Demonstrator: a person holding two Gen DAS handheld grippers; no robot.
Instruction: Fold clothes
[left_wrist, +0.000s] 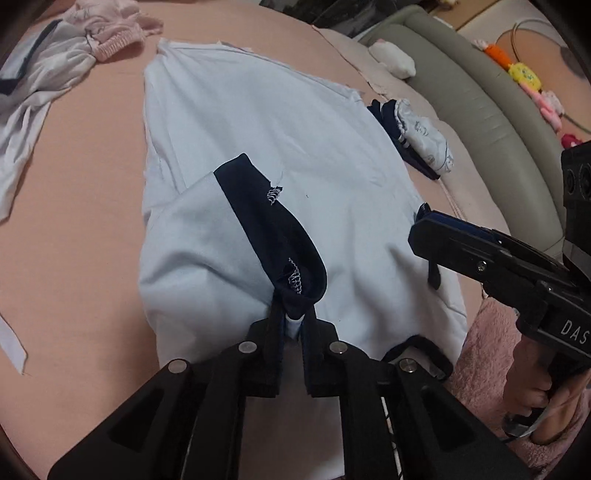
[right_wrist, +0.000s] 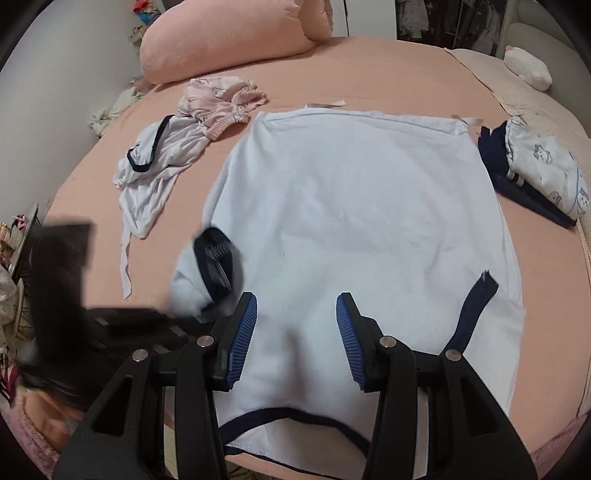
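A pale blue T-shirt (left_wrist: 258, 129) with navy trim lies spread flat on the pink bed (left_wrist: 74, 221). My left gripper (left_wrist: 291, 314) is shut on the navy cuff (left_wrist: 266, 221) of one sleeve, which is lifted and folded in over the shirt body. In the right wrist view the shirt (right_wrist: 351, 203) fills the middle, with its navy neckline (right_wrist: 288, 413) nearest me. My right gripper (right_wrist: 296, 299) hovers open just above the shirt with nothing between its blue pads (right_wrist: 242, 332). The left gripper (right_wrist: 218, 273) appears blurred there, with the sleeve. The other cuff (right_wrist: 476, 306) lies flat.
A crumpled white garment (right_wrist: 155, 158) and a pink one (right_wrist: 218, 103) lie at the far left. A folded navy and printed white pile (right_wrist: 535, 170) sits by the shirt's right side. A pink pillow (right_wrist: 221, 37) is at the back, and a grey padded edge (left_wrist: 480, 99) runs along the right.
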